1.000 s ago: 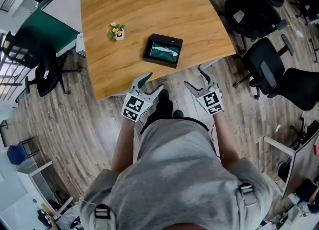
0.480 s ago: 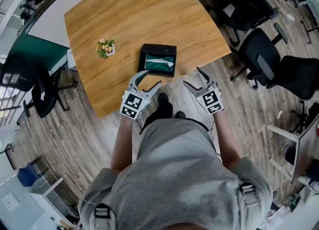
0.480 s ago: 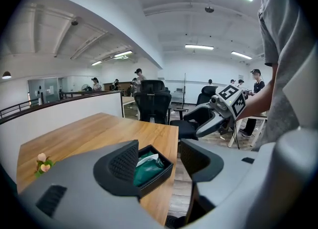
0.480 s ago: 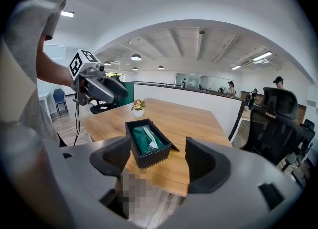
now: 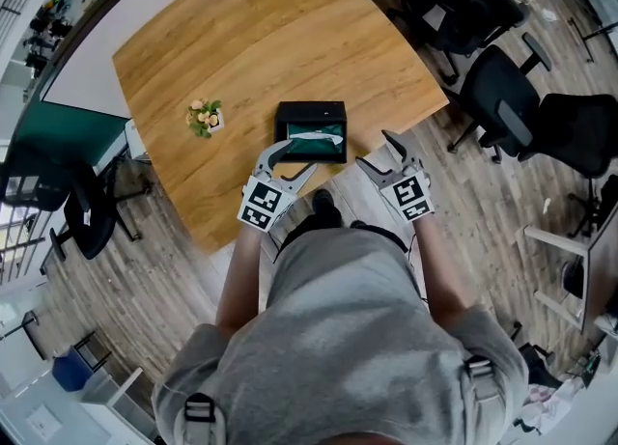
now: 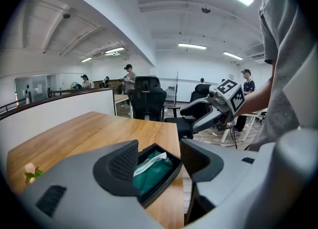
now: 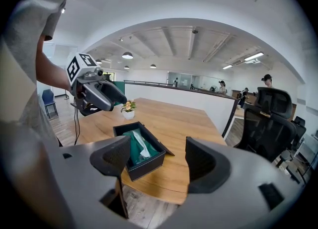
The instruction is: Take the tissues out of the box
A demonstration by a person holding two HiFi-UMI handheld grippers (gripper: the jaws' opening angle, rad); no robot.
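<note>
A black open box [image 5: 311,130] lies near the front edge of the wooden table [image 5: 251,57]. Inside it sits a green tissue pack [image 5: 317,141] with a white tissue showing at its slot. The same box appears in the left gripper view [image 6: 158,170] and the right gripper view [image 7: 139,149], with the green pack [image 7: 135,144] inside. My left gripper [image 5: 287,159] hovers open just in front of the box, over the table's edge. My right gripper [image 5: 385,150] is open to the right of the box, beyond the table's edge, holding nothing.
A small potted flower [image 5: 204,117] stands on the table left of the box. Black office chairs [image 5: 502,96] stand to the right of the table, another [image 5: 72,207] at the left. Wood-plank floor lies around. People stand far off in the gripper views.
The table and box have come nearer in the head view. My left gripper has moved forward to the box's front edge. The right gripper has kept its place, and both stay open.
</note>
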